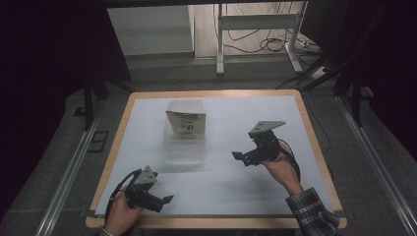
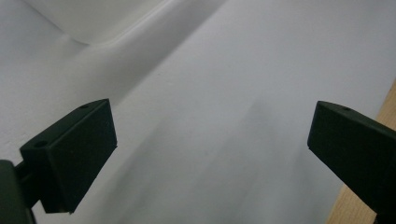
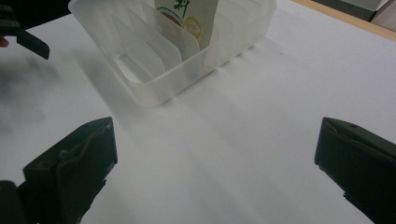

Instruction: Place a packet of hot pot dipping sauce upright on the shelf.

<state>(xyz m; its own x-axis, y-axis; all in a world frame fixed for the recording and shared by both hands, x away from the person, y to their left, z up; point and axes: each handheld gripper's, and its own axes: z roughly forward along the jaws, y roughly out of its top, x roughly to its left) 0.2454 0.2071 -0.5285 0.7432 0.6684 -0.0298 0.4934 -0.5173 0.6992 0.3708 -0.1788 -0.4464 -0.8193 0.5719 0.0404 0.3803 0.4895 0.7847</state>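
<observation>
- Two grippers, each with jaws spread wide and nothing between them.
- Left gripper [image 1: 158, 200]: held low at the near left part of the table, jaws over the bare white mat [image 2: 224, 93], the wooden table edge [image 2: 385, 109] just beyond one jaw.
- Right gripper [image 1: 241, 157]: held above the mat at the right, jaws turned toward the middle of the table.
- One clear plastic bin [image 3: 154, 84] with upright dividers, standing on the mat at the centre, toward the far side, well apart from both grippers.
- One carton [image 1: 186, 123] with green lettering, upright in the bin's far compartment.
- One wooden-edged table [image 1: 314, 132] carrying the mat.
- Floor beyond: a white frame [image 1: 255, 22] and loose cables.
</observation>
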